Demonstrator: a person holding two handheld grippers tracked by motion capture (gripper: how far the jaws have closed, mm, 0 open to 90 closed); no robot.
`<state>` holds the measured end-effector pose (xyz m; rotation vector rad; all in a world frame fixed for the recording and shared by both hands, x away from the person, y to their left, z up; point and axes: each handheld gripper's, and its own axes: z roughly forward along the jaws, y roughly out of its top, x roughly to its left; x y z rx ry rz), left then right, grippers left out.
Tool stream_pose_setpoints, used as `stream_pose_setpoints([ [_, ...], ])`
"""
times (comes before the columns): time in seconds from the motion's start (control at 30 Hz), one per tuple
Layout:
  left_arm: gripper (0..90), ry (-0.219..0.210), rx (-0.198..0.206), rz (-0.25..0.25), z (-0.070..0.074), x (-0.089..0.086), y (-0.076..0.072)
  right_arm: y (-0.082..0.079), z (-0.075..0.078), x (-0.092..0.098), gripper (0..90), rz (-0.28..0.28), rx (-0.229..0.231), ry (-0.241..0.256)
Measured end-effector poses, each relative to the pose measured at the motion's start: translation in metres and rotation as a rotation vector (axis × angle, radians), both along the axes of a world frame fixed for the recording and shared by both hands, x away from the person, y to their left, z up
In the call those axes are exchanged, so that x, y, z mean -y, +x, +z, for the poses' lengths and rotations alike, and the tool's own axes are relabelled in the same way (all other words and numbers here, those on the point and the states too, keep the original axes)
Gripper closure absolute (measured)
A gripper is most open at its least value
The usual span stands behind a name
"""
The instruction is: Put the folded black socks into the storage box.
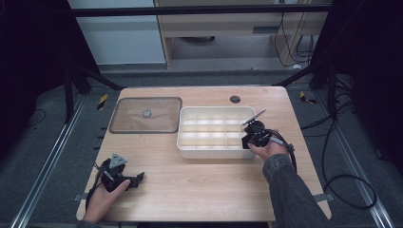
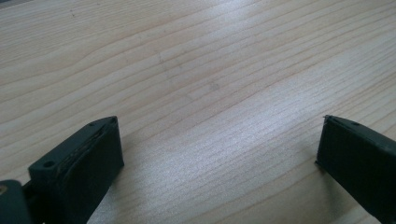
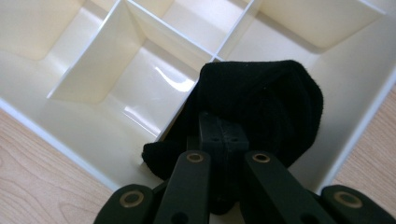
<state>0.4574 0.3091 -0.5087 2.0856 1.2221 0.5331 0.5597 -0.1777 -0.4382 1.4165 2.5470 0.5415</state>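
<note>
Between the right gripper's [image 3: 219, 135] closed fingers hangs a black sock [image 3: 261, 102] — soft, light, bunched — over the white divided tray [image 3: 93, 70]. Pinching its thick middle fold should hold best. Beside the left gripper's [image 2: 219, 140] spread fingers lies bare bench [image 2: 196, 60].

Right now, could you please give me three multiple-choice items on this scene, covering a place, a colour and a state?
1. Where does the right gripper hold the cloth?
A. over the divided tray
B. over the clear lid
C. at the table's near edge

2. What colour is the cloth?
A. white
B. black
C. red

3. How stands the left gripper?
A. shut on the lid
B. shut on nothing
C. open over bare wood

Answers: 1 A, tray compartments lie right beneath the cloth; 2 B, it looks black against the white tray; 3 C, its jaws stand wide apart above the tabletop.
</note>
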Motion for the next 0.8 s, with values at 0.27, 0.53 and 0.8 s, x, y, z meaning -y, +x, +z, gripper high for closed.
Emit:
stream_pose_setpoints([
  [0.27,0.0,0.0,0.0,-0.001,0.0,0.0,0.0,0.0,0.002,-0.001,90.0,0.01,0.007,-0.011],
  [0.53,0.0,0.0,0.0,-0.001,0.0,0.0,0.0,-0.01,0.023,0.009,90.0,-0.001,0.075,0.055],
  [0.8,0.0,0.0,-0.001,0.0,0.0,0.0,0.0,-0.018,0.038,0.014,90.0,-0.012,0.166,0.135],
])
